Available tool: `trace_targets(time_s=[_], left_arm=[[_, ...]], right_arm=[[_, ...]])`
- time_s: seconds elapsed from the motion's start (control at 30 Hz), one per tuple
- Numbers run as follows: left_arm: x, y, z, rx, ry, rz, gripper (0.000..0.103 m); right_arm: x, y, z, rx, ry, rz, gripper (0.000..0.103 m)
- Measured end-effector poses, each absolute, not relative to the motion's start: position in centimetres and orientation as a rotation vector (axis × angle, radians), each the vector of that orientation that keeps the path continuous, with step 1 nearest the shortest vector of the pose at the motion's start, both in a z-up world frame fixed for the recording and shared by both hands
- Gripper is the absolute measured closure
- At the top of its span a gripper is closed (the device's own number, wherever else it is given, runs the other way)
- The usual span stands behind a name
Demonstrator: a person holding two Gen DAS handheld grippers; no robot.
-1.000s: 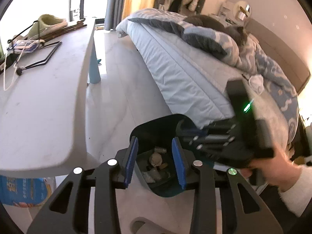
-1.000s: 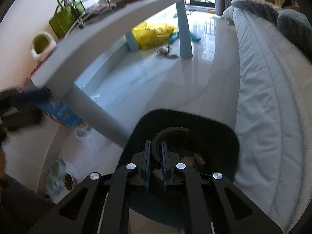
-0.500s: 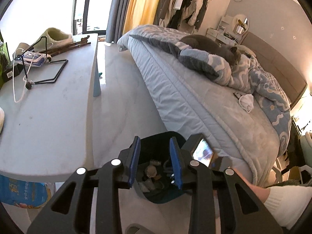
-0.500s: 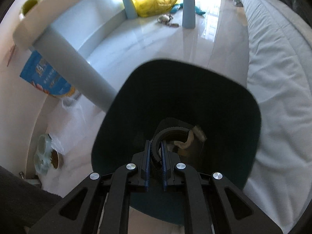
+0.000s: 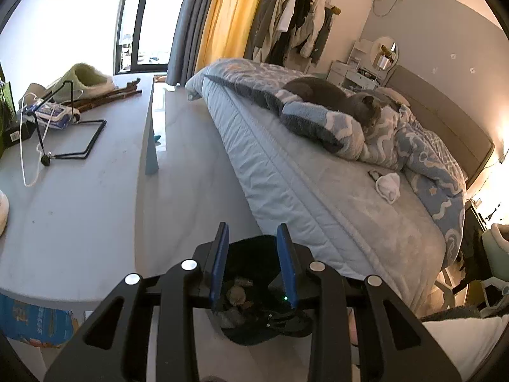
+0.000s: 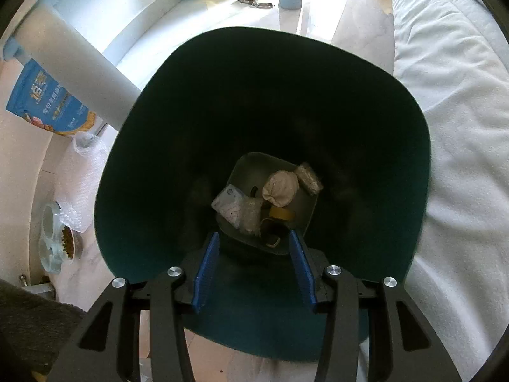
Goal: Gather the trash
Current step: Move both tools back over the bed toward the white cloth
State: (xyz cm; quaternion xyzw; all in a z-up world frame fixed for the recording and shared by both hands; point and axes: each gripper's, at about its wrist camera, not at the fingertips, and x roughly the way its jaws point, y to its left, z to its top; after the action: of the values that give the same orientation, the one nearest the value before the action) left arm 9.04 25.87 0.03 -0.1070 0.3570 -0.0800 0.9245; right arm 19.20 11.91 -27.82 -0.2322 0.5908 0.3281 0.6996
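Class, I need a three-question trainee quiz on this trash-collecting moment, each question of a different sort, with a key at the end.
1. True or false: the right gripper is clamped on a black ring.
2. Multiple choice: where does the crumpled tissue lie? A) on the bed B) at the bottom of the dark green bin C) on the table
3. Fill in: the animal lying on the bed is a grey ____.

Key: 1 false, its jaws stand open and empty; 2 B; 3 cat.
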Motion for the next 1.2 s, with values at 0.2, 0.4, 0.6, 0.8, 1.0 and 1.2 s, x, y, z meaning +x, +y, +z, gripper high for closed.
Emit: trace_targets(time_s=[0.2,0.4,0.6,0.8,1.0,1.2], left_arm=[[9.3,24.6,1.2,-0.205,0.705,-0.166,0.067],[9.9,22.9,1.8,-0.189,0.695,-0.166,0.066],[10.7,21.4,2.5,-0.166,0.682,-0.16,0.061],[11.8,19.7,2.9,-0.154,0.679,-0.17,0.054],[13.0,17.6,3.1,-0.137,0.678,-0.186,0.049],[14.1,15.4,3.0,-0.111,0.683,-0.204,0.044]], right_arm=[[19.1,11.5,-25.5,-0.477,1.272,0.768,0.056],[18.9,11.1,-21.3,-0.436,1.175,0.828,0.056],[18.9,9.7,-17.4,-0.381,1.084,0.895,0.056],[19.4,7.6,-14.5,-0.344,1.011,0.911,0.054],[20.8,5.0,-11.4,-0.312,0.931,0.894,0.048],[22.4,1.4,-9.1,-0.266,0.872,0.847,0.045]])
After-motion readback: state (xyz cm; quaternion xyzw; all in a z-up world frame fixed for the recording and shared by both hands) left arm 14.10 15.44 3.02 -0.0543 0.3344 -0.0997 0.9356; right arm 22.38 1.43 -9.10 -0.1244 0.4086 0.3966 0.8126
